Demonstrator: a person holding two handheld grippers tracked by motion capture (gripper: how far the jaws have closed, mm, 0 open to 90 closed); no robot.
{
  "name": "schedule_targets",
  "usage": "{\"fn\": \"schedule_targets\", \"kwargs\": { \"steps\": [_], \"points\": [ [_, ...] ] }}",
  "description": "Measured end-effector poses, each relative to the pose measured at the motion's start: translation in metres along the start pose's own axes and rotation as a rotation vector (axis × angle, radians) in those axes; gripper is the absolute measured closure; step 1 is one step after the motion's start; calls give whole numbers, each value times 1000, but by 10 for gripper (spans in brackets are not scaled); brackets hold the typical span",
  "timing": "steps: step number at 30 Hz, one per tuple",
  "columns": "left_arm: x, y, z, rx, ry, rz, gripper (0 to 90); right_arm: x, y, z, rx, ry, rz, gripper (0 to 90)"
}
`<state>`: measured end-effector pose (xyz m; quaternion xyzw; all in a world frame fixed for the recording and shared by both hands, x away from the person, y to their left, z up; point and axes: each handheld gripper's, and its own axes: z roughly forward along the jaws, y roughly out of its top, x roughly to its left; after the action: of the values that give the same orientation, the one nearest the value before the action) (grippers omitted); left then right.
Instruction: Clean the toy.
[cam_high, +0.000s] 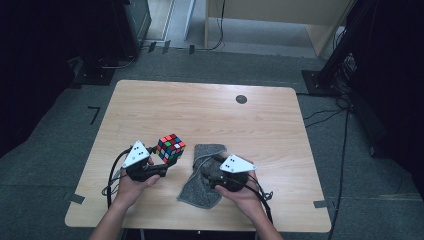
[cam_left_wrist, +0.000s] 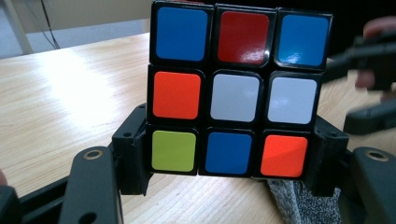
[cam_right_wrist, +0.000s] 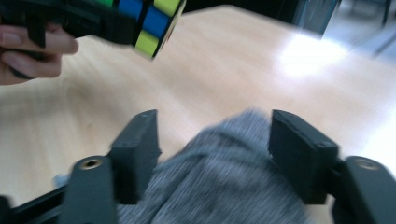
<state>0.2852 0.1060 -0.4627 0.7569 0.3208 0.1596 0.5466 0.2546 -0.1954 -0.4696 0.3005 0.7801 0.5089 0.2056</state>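
**Cube held aloft, cloth under the free fingers**

High view: I hold the cube (cam_high: 170, 148) clear of the tabletop (cam_high: 210, 110), just left of the grey cloth (cam_high: 202, 182).

Left gripper view: left gripper (cam_left_wrist: 229, 161), fingers clamped on the cube's bottom layer.

Right gripper view: right gripper (cam_right_wrist: 212, 140), fingers apart astride the cloth fold; I should pinch it fully before wiping the cube.

The cube (cam_left_wrist: 233, 91) shows blue, red, orange, white and yellow-green stickers in a black grid. The cloth (cam_high: 201, 176) is flecked grey; the desk (cam_high: 210, 112) is pale woodgrain.
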Motion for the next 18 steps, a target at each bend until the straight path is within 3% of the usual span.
{"fn": "schedule_targets", "kwargs": {
  "steps": [3, 5, 9, 10, 11, 12, 15, 18],
  "points": [
    [0, 0, 0, 1, -8, -3, 333, -4, 13, 9, 38, 66, -62, 210],
    [-1, 0, 1, 5, -13, 3, 333, -4, 14, 19, 77, 78, -96, 164],
    [-1, -1, 2, 9, -15, 3, 333, -7, 2, 42, 197, 98, -124, 88],
    [-1, -1, 2, 9, -15, 3, 333, -7, 2, 42, 197, 98, -124, 88],
    [-1, -2, 3, 14, -16, 1, 333, -8, -6, 51, 263, 110, -130, 42],
    [-1, -2, 3, 17, -16, -1, 333, -8, -11, 55, 292, 119, -135, 26],
    [-2, -3, 4, 24, -19, 3, 333, -8, -22, 60, 357, 116, -151, 23],
    [-2, -3, 5, 28, -24, -2, 332, -8, -25, 59, 383, 109, -119, 90]
  ]
}}
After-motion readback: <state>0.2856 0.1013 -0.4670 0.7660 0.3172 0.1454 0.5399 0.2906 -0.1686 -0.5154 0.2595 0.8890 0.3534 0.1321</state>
